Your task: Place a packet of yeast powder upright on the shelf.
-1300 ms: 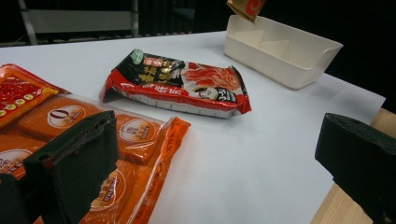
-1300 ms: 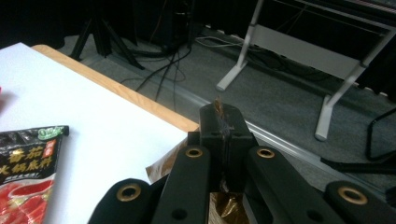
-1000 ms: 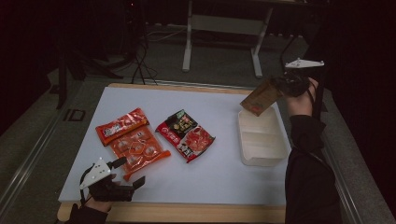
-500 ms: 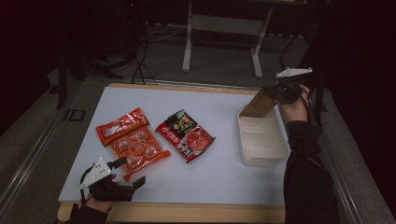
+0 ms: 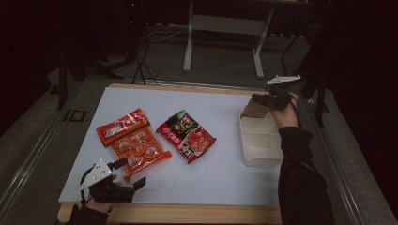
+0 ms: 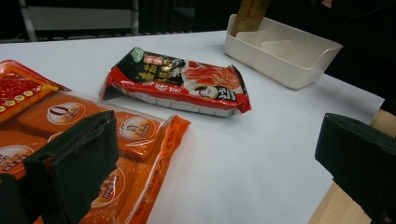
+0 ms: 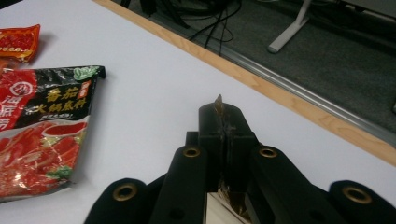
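My right gripper [image 5: 258,99] is over the far end of the white bin [image 5: 260,157], shut on the top edge of a brown packet [image 5: 252,109]. The packet hangs down into the bin's far compartment. In the right gripper view the jaws pinch the thin brown edge [image 7: 218,103]; they have just been opening slightly, with the packet still between them. My left gripper [image 5: 132,172] rests open at the table's near left corner, with nothing between its fingers. It sits right beside an orange snack packet [image 5: 138,147]. In the left gripper view the brown packet [image 6: 251,14] stands in the bin [image 6: 289,70].
A red and black packet [image 5: 187,136] lies mid-table, between the orange packet and the bin. A smaller red-orange packet [image 5: 123,125] lies at the far side of the orange one. The table's wooden edge [image 5: 187,213] runs near the left gripper. Dark floor and a table frame lie beyond.
My right gripper has come down with the brown packet, from above the bin's far end into its far compartment. The left gripper has stayed put.
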The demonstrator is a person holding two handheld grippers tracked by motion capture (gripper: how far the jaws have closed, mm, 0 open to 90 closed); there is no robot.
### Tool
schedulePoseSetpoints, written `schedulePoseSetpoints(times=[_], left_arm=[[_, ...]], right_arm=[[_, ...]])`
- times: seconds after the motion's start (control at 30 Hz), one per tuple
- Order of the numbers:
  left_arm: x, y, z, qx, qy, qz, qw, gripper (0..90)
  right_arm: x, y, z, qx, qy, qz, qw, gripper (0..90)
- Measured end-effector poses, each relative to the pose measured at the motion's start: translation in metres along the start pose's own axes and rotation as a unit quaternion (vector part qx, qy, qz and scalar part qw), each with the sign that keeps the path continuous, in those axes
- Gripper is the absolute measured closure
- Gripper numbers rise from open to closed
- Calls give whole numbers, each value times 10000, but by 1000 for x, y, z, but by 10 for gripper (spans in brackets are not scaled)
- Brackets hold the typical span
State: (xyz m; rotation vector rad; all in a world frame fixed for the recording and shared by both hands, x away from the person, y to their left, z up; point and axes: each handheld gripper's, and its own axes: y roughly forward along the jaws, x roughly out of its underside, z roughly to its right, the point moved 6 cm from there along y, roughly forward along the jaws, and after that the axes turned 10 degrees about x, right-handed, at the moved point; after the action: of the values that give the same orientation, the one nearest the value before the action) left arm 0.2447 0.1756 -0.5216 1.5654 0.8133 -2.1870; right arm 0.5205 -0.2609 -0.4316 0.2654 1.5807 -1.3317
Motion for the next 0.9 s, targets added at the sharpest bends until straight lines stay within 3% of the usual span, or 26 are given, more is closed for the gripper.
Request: schedulePoseSetpoints(times=[0.1, 0.2, 0.3, 0.6, 0.7, 0.9], left_arm=[[0, 0, 0, 0, 14, 4, 10000, 0], [-1, 0, 0, 4, 19, 14, 10000, 0], [0, 0, 0, 15, 15, 6, 10000, 0], [-1, 2, 3, 55, 40, -22, 10000, 0], [-1, 3, 3, 80, 40, -27, 10000, 0], [-1, 3, 5, 79, 33, -23, 10000, 0]], right_arm=[[-3, -2, -2, 10, 83, 47, 10000, 735], [-7, -6, -4, 6, 140, 98, 9999, 692], [-14, -16, -7, 11, 145, 303, 9994, 582], [-28, -43, -24, -74, 199, 666, 9976, 443], [-31, -52, -33, -125, 231, 815, 9963, 368], [-30, -74, -50, -399, 615, 1147, 9907, 171]])
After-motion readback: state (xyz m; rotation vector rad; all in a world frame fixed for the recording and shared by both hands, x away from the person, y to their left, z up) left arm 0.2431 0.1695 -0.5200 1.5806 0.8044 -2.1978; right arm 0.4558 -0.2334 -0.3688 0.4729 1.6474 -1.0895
